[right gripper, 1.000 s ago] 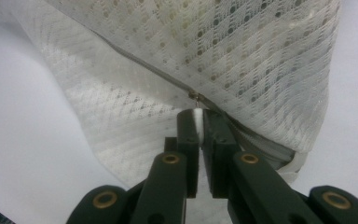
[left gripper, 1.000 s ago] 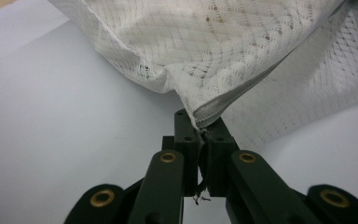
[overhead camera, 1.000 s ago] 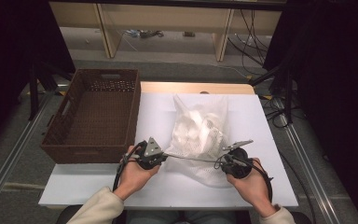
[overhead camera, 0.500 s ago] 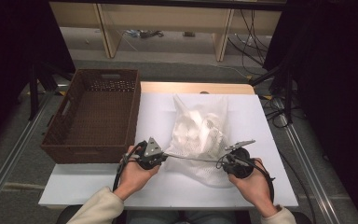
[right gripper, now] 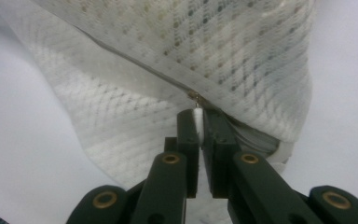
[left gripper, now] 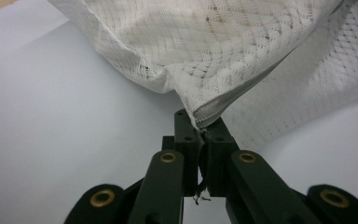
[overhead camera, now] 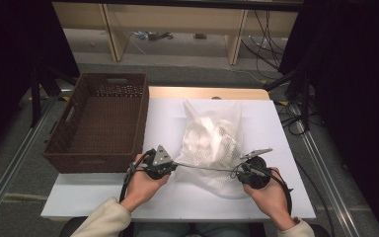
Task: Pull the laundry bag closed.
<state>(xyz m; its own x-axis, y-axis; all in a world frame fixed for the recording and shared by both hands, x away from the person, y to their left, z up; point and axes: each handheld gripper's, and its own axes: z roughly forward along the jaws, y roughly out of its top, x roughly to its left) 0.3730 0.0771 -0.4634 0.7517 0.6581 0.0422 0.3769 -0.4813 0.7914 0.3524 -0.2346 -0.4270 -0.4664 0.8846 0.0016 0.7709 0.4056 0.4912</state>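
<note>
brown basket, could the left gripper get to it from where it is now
Probably yes, but not right away. The brown basket sits just beside the left gripper with nothing between them, yet its jaws are shut on the edge of the mesh bag, so it would have to let go first.

Cream sleeves (overhead camera: 98, 217), black jaws, brass screws
</note>
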